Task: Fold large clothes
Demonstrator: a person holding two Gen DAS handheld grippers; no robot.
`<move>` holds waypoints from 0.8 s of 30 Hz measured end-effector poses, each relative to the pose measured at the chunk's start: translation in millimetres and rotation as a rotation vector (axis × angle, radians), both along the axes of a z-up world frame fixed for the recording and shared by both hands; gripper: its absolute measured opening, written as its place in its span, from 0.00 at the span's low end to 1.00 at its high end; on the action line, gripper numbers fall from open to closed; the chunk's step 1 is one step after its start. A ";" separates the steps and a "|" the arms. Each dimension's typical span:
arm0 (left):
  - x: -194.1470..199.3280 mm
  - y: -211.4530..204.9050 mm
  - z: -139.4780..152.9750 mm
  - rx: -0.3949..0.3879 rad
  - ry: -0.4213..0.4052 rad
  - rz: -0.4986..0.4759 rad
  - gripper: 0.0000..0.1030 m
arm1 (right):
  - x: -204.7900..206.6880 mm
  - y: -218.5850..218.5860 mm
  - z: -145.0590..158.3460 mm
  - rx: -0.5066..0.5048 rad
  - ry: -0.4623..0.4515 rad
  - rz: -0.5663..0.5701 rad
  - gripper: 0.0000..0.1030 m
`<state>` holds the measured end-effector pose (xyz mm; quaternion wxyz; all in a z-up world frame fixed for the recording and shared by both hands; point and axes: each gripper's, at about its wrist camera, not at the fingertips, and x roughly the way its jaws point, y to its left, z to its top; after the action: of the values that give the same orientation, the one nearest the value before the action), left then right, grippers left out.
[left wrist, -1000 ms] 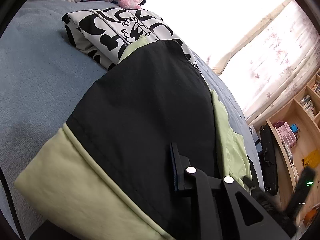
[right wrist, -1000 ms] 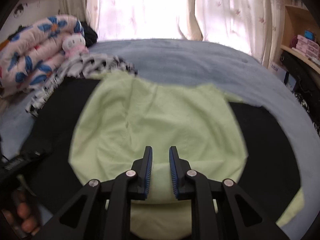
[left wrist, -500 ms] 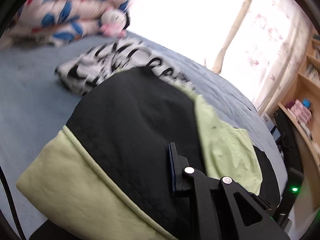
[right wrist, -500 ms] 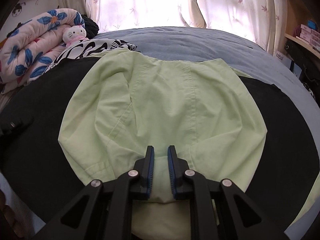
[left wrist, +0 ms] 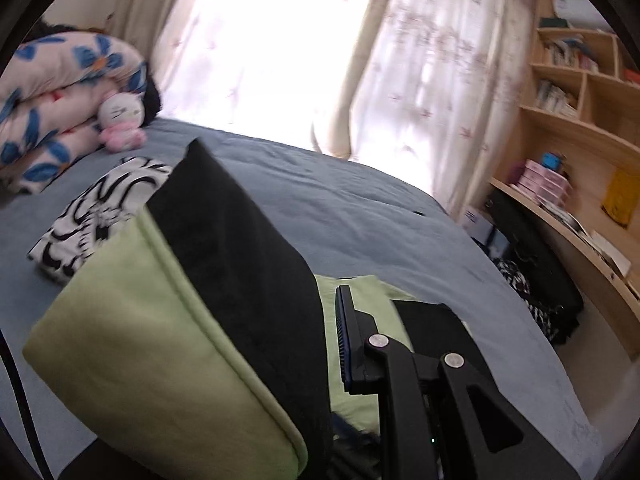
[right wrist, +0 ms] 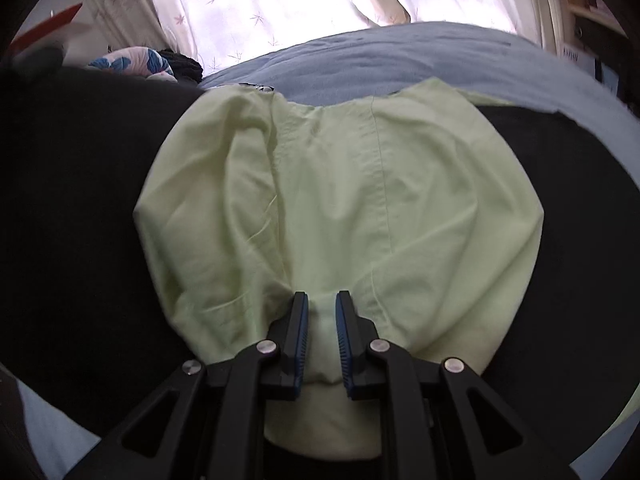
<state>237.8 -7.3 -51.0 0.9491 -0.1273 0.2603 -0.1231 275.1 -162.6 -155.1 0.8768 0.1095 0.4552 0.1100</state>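
Item 1, garment: large black and pale-green piece of clothing, spread on a blue bedspread. The green middle panel lies flat with creases, black panels on both sides of it. In the left wrist view a black part with a green cuff is lifted clear of the bed and hangs in front of the camera.

Item 2, left gripper: jaws nearly closed, clamped on the lifted black-and-green fabric. Only 1 finger is visible; the cloth covers the other.

Item 3, right gripper: jaws at a narrow gap, with a ridge of green fabric pinched between the 2 blue pads at the near edge of the green panel.

Item 4, surroundings. Far left on the bed: a folded black-and-white patterned cloth, a white and pink plush toy, and a rolled quilt with blue flowers. Far side: a bright window with pale flowered curtains. Right: wooden shelves holding books and boxes, and a dark bag beside the bed.
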 end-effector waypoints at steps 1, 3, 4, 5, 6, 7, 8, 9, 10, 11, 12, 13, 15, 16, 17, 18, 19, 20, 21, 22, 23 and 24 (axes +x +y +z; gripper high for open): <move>0.8 -10.2 1.9 0.009 -0.006 -0.019 0.10 | -0.8 -2.9 0.0 0.021 0.010 0.002 0.14; 2.8 -32.4 4.8 0.025 -0.013 -0.066 0.10 | -3.4 -11.3 -0.3 0.088 0.046 -0.001 0.14; 3.3 -44.4 5.3 0.039 -0.015 -0.089 0.10 | -5.3 -20.8 0.4 0.148 0.076 -0.008 0.14; 3.9 -57.8 5.4 0.056 -0.021 -0.112 0.10 | -8.8 -32.2 1.8 0.214 0.101 -0.016 0.14; 3.4 -66.4 4.8 0.070 -0.022 -0.132 0.10 | -14.8 -48.1 4.8 0.279 0.125 -0.034 0.13; 3.5 -78.5 3.7 0.086 -0.022 -0.160 0.10 | -20.9 -61.9 8.7 0.305 0.135 -0.060 0.13; 3.8 -88.0 1.5 0.098 -0.020 -0.185 0.10 | -28.6 -77.4 14.0 0.302 0.133 -0.101 0.13; 3.3 -99.4 -1.7 0.107 -0.013 -0.212 0.10 | -40.0 -99.5 23.1 0.255 0.114 -0.171 0.14; 3.0 -109.5 -5.6 0.115 -0.004 -0.237 0.10 | -47.6 -115.7 29.9 0.214 0.096 -0.222 0.14; 2.5 -123.2 -12.2 0.124 0.010 -0.271 0.10 | -54.9 -132.9 36.5 0.175 0.076 -0.274 0.14; 1.0 -133.9 -17.8 0.132 0.022 -0.297 0.10 | -62.0 -152.0 42.8 0.130 0.059 -0.333 0.14; -0.3 -145.9 -25.6 0.143 0.037 -0.327 0.10 | -67.8 -169.2 48.3 0.074 0.047 -0.389 0.14; -2.4 -172.0 -45.7 0.177 0.085 -0.386 0.10 | -77.7 -197.6 55.5 -0.031 0.018 -0.483 0.14; -2.4 -184.3 -58.0 0.201 0.116 -0.411 0.11 | -81.7 -208.2 55.7 -0.045 0.011 -0.509 0.14; -3.0 -194.9 -69.1 0.226 0.141 -0.430 0.11 | -84.6 -217.3 53.8 -0.036 0.012 -0.525 0.14; -1.9 -206.4 -84.9 0.263 0.179 -0.447 0.12 | -89.2 -228.9 47.0 -0.003 0.029 -0.548 0.14; -0.4 -214.8 -99.6 0.296 0.215 -0.454 0.13 | -90.7 -234.6 41.8 0.019 0.043 -0.561 0.14; 0.8 -220.0 -112.5 0.320 0.247 -0.456 0.13 | -92.1 -238.5 37.2 0.036 0.056 -0.569 0.14; 1.7 -222.6 -120.6 0.330 0.267 -0.458 0.13 | -92.5 -243.5 31.3 0.051 0.071 -0.570 0.14; 1.7 -222.3 -126.4 0.332 0.285 -0.460 0.14 | -91.2 -243.3 28.2 0.062 0.081 -0.566 0.14; 1.5 -220.4 -128.0 0.320 0.294 -0.462 0.17 | -88.3 -242.4 26.5 0.073 0.084 -0.560 0.14; 1.5 -218.3 -126.3 0.301 0.297 -0.466 0.19 | -86.8 -239.2 27.7 0.078 0.076 -0.554 0.15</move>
<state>239.3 -225.6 -177.3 0.8552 0.0612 0.4337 -0.2773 188.2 -401.8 -127.4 0.8508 0.2675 0.4359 -0.1207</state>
